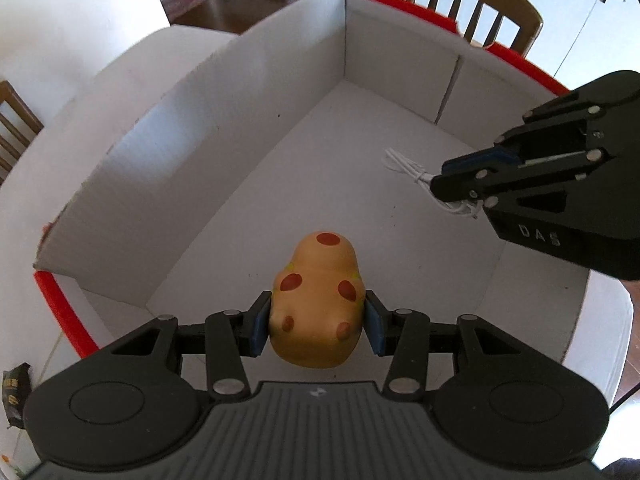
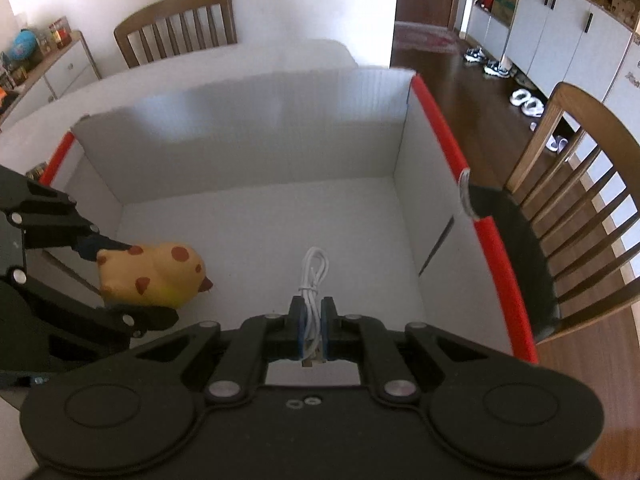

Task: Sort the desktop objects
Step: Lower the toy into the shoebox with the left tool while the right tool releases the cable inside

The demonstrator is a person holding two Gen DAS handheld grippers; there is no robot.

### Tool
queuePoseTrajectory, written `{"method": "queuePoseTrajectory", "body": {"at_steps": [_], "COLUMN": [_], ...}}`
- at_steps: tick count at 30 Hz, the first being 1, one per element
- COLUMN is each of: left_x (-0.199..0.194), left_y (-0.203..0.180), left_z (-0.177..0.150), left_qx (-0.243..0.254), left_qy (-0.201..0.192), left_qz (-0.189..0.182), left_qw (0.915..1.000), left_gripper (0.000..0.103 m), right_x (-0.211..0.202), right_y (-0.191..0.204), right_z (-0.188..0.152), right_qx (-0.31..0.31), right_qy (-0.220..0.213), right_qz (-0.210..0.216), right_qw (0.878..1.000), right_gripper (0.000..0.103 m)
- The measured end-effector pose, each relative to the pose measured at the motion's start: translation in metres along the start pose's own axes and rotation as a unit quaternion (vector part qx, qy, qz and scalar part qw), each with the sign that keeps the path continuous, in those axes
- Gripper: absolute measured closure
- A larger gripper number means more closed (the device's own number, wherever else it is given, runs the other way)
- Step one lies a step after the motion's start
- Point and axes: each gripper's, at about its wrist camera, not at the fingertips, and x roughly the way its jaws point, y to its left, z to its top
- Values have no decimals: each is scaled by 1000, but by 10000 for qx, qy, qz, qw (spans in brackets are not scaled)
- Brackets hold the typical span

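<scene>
Gripped between the blue pads of the left gripper (image 1: 317,322), a spotted yellow toy duck (image 1: 316,304) is held over the white box (image 1: 248,128); its underside is hidden. A coiled white cable (image 2: 314,276) is pinched in the right gripper (image 2: 313,330), jaws nearly together, its plug end blurred. Beyond, wooden chairs (image 2: 576,184) are cut off.

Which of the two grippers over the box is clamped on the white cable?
The right gripper: its blue pads are shut on the bundled white cable. The left gripper instead holds the spotted yellow duck toy, both above the white box.
</scene>
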Motion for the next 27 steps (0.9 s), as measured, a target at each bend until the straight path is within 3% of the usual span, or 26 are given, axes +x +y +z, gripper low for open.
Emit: {"method": "queuePoseTrajectory", "body": {"at_steps": [13,21,25,27], "left_x": [14,8,1,-5], "left_y": [2,3,6,5], "left_z": [7,4,5,4], "left_qx": [-55,-54,-128,-113], "left_qy": [554,525,463,423], "left_qz": [-206,-216,-259,-223], "left_qw": [9982,9984,9985,9988], "left_gripper": [57,56,43,42], "right_x": [12,11,2,-3], "right_y": [3,3,1,1], "right_z": [0,3,2,1], "right_qx": [-32,-36,7,-29], "right_qy": [300,287,211,186], "right_qz": [43,17,83,94], "right_qw": [9995,9996,9997,9998], "right_gripper": [95,84,80,75]}}
